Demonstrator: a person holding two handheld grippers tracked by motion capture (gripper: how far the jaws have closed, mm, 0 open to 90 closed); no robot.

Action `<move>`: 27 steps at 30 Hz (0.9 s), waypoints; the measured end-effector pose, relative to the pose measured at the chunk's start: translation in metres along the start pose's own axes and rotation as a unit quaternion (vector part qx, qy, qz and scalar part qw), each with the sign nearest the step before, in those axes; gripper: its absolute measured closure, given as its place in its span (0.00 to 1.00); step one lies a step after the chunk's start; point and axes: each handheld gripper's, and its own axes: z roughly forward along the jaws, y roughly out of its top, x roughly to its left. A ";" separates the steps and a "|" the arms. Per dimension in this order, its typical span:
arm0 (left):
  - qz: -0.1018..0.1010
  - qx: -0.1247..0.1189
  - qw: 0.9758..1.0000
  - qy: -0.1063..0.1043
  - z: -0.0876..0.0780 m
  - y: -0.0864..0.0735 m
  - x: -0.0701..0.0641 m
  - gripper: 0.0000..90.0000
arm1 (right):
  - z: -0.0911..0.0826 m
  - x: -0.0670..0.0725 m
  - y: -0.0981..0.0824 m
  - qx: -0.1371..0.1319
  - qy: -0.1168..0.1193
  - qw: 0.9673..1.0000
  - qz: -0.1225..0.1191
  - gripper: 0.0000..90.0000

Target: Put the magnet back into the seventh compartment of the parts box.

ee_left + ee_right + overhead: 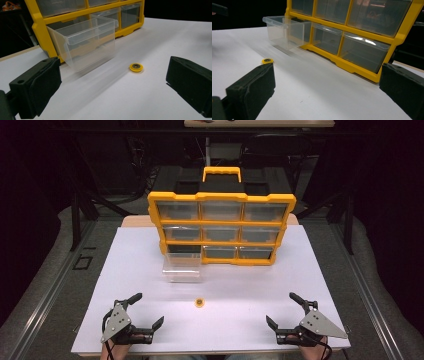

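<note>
A yellow organiser (221, 227) with clear drawers stands upright at the back of the white table (150, 320). One clear drawer (182, 267) has been pulled out of its bottom-left slot and rests on the table in front of it. A small yellow ring (199, 303) with a dark centre lies near the table's middle, also visible as the ring (136, 67) and the ring (267, 60). My left gripper (147, 310) rests open at the front left, nothing between its jaws. My right gripper (282, 309) rests open at the front right, likewise empty.
The organiser (40, 22) fills the far middle of the table, its carry handle (221, 172) on top. Dark frame rails (360, 270) run along both sides beyond the table edges. White tabletop stretches between the grippers and the drawer (85, 42).
</note>
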 end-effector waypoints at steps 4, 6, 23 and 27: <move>0.000 0.011 1.000 -0.002 0.001 0.000 0.000 0.00 | 0.001 -0.001 0.000 0.001 0.001 1.000 0.000 0.00; 0.001 0.013 1.000 -0.003 0.001 0.001 -0.001 0.00 | 0.002 -0.002 -0.001 0.001 0.003 1.000 0.001 0.00; -0.001 0.030 0.999 -0.010 0.011 0.006 -0.002 0.00 | 0.006 -0.003 -0.001 0.011 0.003 1.000 0.003 0.00; 0.005 0.037 0.999 -0.014 0.015 0.008 -0.004 0.00 | 0.006 -0.001 0.000 0.013 0.006 1.000 -0.003 0.00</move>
